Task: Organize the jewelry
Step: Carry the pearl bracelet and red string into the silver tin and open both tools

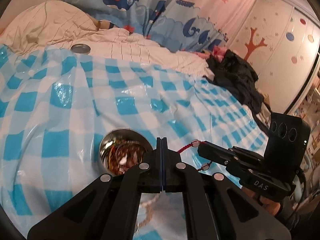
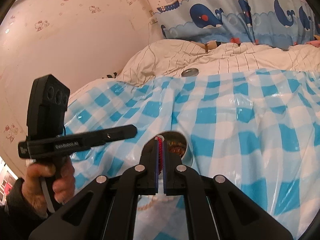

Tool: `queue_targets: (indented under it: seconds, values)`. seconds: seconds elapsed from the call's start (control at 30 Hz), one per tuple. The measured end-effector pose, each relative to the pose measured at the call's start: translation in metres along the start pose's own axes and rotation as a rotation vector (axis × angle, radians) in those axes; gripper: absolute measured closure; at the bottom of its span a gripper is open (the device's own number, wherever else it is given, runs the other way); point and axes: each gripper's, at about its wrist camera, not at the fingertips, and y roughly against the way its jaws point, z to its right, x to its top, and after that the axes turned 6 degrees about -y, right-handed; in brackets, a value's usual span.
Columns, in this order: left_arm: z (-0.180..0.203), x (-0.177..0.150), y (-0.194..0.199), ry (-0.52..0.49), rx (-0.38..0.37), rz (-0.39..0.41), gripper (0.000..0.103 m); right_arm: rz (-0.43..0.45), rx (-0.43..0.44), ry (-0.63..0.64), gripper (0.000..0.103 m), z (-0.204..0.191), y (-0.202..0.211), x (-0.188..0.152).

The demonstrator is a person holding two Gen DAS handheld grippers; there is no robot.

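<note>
A round metal tin (image 1: pixel 112 146) with brown bead jewelry inside sits on the blue-checked plastic sheet; it also shows in the right wrist view (image 2: pixel 178 143). My left gripper (image 1: pixel 162 140) is shut and empty, just right of the tin. My right gripper (image 2: pixel 160 140) is shut on a red braided bracelet (image 2: pixel 160 156) with clear beads, held above the tin's near rim. In the left wrist view the right gripper (image 1: pixel 200 149) holds the bracelet (image 1: pixel 186 148), whose cord hangs out on both sides. A pale pearl strand (image 2: pixel 154 202) lies on the sheet under the grippers.
The tin's lid (image 1: pixel 80 48) lies at the far edge of the sheet (image 1: pixel 120 92) on a cream quilt (image 1: pixel 50 26). A black garment (image 1: pixel 236 74) is heaped at the right. A whale-print curtain (image 2: pixel 230 18) hangs behind the bed.
</note>
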Motion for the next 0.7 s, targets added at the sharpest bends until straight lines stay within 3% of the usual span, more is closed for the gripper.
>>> queue_targets:
  seconds: [0.13, 0.27, 0.33, 0.37, 0.4, 0.43, 0.47, 0.7]
  values:
    - [-0.001, 0.004, -0.021, 0.008, 0.050, -0.043, 0.103, -0.013, 0.002, 0.029, 0.099, -0.004, -0.017, 0.010]
    - [0.005, -0.007, -0.031, -0.051, 0.069, -0.145, 0.101, -0.017, -0.004, 0.030, 0.099, -0.006, -0.037, 0.018]
    - [0.008, -0.014, -0.038, -0.078, 0.059, -0.197, 0.086, -0.031, -0.020, 0.043, 0.099, -0.008, -0.050, 0.019]
    - [0.009, -0.018, -0.046, -0.090, 0.063, -0.221, 0.069, -0.051, -0.038, 0.050, 0.098, -0.009, -0.057, 0.018]
    - [0.010, -0.021, -0.053, -0.096, 0.074, -0.231, 0.060, -0.102, -0.067, 0.052, 0.093, -0.006, -0.067, 0.016]
    - [0.010, -0.023, -0.060, -0.096, 0.081, -0.243, 0.059, -0.118, -0.082, 0.044, 0.076, -0.003, -0.070, 0.013]
    - [0.012, -0.026, -0.071, -0.095, 0.087, -0.268, 0.059, -0.105, -0.103, 0.018, 0.071, 0.004, -0.068, 0.011]
    - [0.023, -0.048, -0.134, -0.138, 0.249, -0.368, 0.058, -0.033, -0.135, -0.068, 0.067, 0.028, -0.024, 0.013]
